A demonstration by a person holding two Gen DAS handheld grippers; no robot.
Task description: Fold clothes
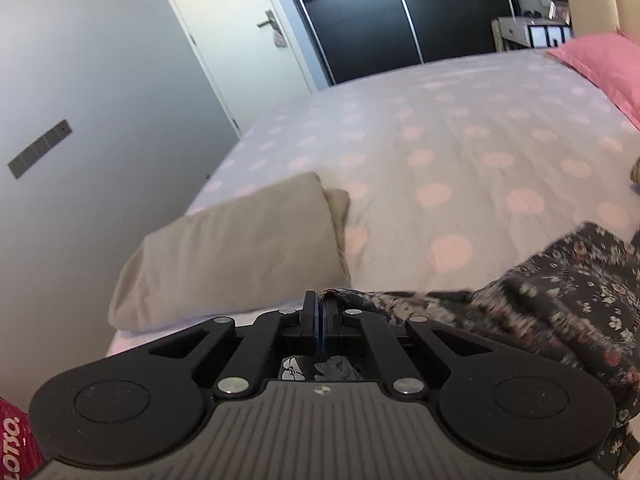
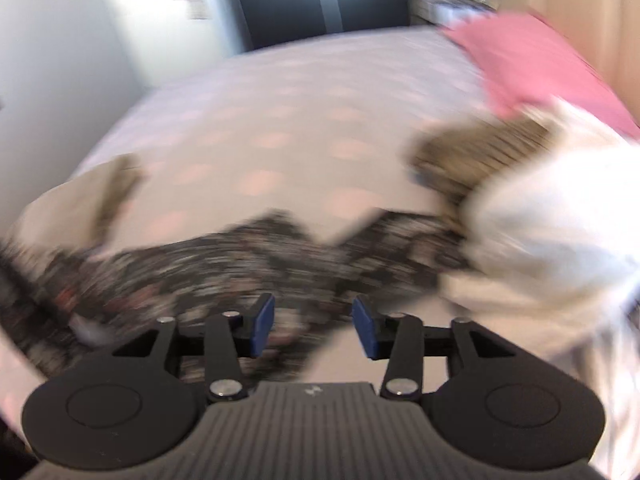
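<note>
**Desk:** Nearest the lens in the left wrist view?

**Photographer:** Black linkage of the left gripper, fingers pressed together on an edge of the dark floral garment. A scrap of the same print shows behind the pads, inside the mechanism. From the pinch the cloth trails right across the polka-dot bedspread. A folded beige garment lies just left of the gripper, near the bed's edge. A pink pillow sits at the far right corner. Beyond the bed: a white door, a dark sliding wardrobe, a small white side table. A red item with white lettering cuts into the lower left corner.

**Desk:** And the right wrist view?

**Photographer:** Heavily motion-blurred. The right gripper has its blue-padded fingers spread, holding nothing. The floral garment stretches in a band across the bed just ahead of them; whether the tips touch it, I cannot tell.

**Desk:** What does this view add?

**Photographer:** A heap of white fabric at right, with a brown, ribbed-looking piece against it, both blurred. The left view catches only a sliver at its right edge. The pink pillow and the beige garment appear again.

**Desk:** Any baskets or bins?

**Photographer:** The clothes lie loose on the bedspread.
</note>
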